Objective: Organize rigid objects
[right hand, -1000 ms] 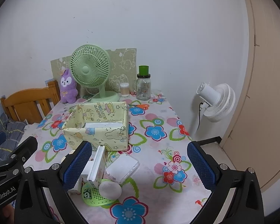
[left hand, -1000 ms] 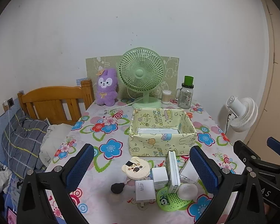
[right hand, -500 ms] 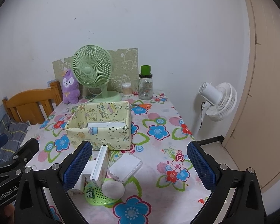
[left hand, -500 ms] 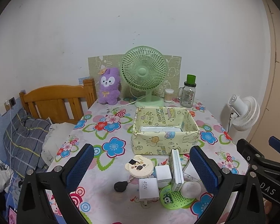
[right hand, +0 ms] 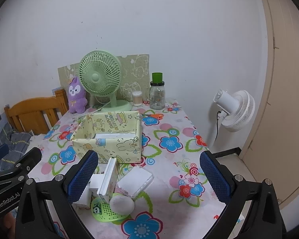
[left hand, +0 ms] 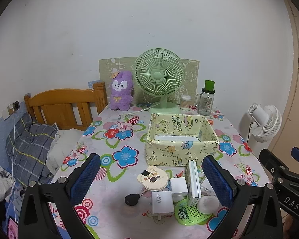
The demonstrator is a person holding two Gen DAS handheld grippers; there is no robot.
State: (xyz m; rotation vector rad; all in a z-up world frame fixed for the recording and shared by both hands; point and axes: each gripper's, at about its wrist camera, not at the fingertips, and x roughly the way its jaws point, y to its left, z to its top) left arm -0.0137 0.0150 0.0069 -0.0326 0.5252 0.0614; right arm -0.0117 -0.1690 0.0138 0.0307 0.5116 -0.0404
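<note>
A pale yellow cartoon-print box point(left hand: 181, 139) point(right hand: 109, 137) stands mid-table with something white lying inside. In front of it is a cluster of small items: a round cream compact point(left hand: 153, 177), a white 45W charger point(left hand: 162, 202), a white cube adapter point(left hand: 178, 186), an upright white case point(left hand: 193, 181) point(right hand: 108, 180), a green perforated disc point(left hand: 189, 214) point(right hand: 103, 209), a white puff point(right hand: 122, 204), a clear flat box point(right hand: 135, 181) and a small black object point(left hand: 132, 199). My left gripper point(left hand: 150, 181) is open above the cluster. My right gripper point(right hand: 147, 176) is open, nothing between its fingers.
At the table's back stand a green desk fan point(left hand: 159, 79), a purple plush point(left hand: 121, 91), a cotton-swab jar point(left hand: 185, 102) and a glass jar with a green lid point(left hand: 206, 99). Orange scissors point(right hand: 154, 116) lie behind the box. A white floor fan point(right hand: 236, 110) is right; a wooden bed point(left hand: 63, 105) left.
Both grippers have drawn back and risen slightly, so the box and cluster look smaller and further off. Nothing on the table has moved.
</note>
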